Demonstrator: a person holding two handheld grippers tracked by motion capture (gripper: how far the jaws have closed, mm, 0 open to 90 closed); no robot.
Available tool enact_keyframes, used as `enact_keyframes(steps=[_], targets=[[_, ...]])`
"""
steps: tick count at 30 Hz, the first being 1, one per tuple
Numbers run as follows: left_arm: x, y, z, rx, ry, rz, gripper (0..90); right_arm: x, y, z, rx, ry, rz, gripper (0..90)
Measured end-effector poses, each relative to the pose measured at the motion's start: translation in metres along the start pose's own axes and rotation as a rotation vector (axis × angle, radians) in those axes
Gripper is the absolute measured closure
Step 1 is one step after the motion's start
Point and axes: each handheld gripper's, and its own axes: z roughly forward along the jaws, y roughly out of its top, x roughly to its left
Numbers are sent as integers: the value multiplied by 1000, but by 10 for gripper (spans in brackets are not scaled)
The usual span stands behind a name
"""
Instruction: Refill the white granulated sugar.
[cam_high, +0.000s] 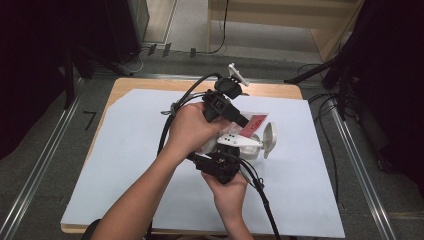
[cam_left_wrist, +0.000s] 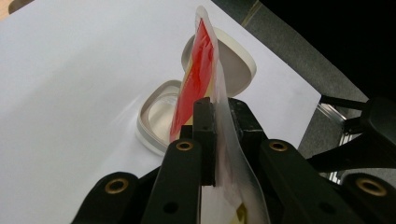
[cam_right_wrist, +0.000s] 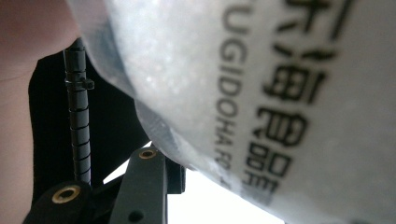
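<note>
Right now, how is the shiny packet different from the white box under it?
The packet is thin, flat and partly red; the box is white, rounded and hollow. The packet stands on edge in the air, pinched by the left tool; the box rests on the white sheet. The packet looks sealed, while the box sits open with its lid tipped back. Both are light-coloured and glossy.
</note>
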Motion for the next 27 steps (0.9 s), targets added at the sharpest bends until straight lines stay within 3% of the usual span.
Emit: enact_keyframes(steps=[27], targets=[[-1,-1,1,-12,-5,-7,834,1,-1,0,-3,-9,-9,640]])
